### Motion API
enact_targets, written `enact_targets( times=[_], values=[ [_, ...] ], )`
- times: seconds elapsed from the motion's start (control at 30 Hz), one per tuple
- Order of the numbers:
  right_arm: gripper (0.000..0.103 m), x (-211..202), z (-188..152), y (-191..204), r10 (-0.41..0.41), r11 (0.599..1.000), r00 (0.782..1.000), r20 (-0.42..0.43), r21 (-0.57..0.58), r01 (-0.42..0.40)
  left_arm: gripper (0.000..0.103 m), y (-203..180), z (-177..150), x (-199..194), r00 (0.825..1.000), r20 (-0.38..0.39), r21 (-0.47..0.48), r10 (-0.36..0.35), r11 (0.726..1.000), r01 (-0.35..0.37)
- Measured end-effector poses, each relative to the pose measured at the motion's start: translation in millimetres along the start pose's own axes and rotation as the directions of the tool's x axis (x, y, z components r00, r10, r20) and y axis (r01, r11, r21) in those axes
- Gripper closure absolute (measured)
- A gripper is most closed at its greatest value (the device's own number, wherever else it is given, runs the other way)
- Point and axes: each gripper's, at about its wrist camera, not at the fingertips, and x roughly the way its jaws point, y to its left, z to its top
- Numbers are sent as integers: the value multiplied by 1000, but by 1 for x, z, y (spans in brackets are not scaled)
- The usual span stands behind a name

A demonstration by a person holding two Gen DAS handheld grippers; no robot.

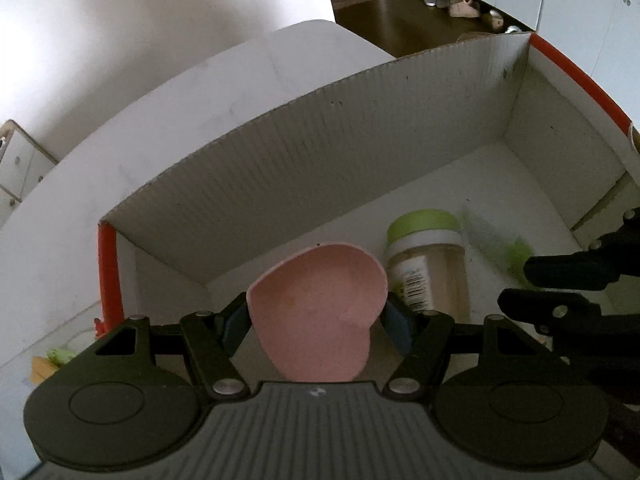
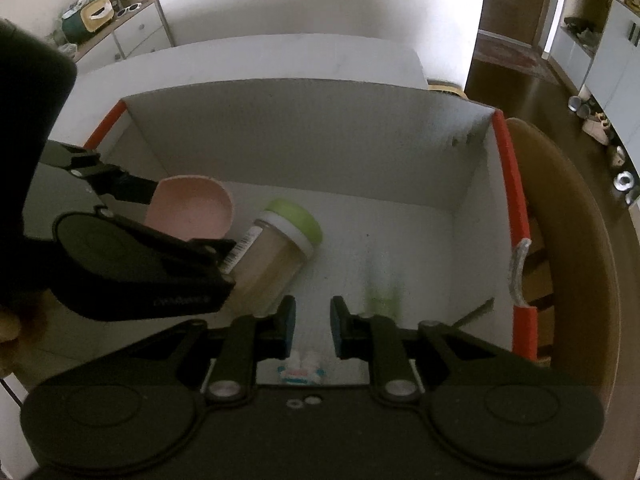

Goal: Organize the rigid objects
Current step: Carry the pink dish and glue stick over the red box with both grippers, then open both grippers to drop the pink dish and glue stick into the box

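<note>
A pink heart-shaped dish [image 1: 316, 308] is gripped by its sides between the blue pads of my left gripper [image 1: 316, 324], low inside a white cardboard box [image 1: 320, 152] with red edges. In the right wrist view the same dish [image 2: 192, 212] and left gripper [image 2: 180, 220] are at the box's [image 2: 300, 140] left. A clear jar with a green lid [image 1: 430, 264] [image 2: 280, 256] lies on its side beside the dish. My right gripper [image 2: 312, 324] [image 1: 516, 286] hangs over the box floor, jaws nearly together with nothing between them. Just beyond it is a blurred green object [image 2: 382, 296] [image 1: 516, 252].
A small pink, white and teal item [image 2: 300, 372] lies on the box floor under my right gripper. The box stands on a white table [image 1: 200, 92]. A round wooden piece of furniture [image 2: 580, 240] is right of the box. A white cabinet [image 2: 132, 36] stands against the far wall.
</note>
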Motion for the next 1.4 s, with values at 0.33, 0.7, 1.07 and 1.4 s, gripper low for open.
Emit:
enact_targets(
  times=[0.33,0.7,1.07,1.4],
  values=[
    [78,-20,-13,-2,25,999,999,34,20,-25,34,9,-9,-19,998,18,-53,-61,997,62],
    [67,-57,-21,-10,59,997,992,111,37,-63,33,26,-14,-50,989,118,-118,-94,987,108],
    [47,-93,-31,1,71,997,978,196,14,-76,33,41,-37,-97,966,233,-173,-113,973,156],
    [35,-119,-43,17,88,996,961,261,5,-93,27,53,-67,-146,929,348,-177,-125,964,196]
  ],
)
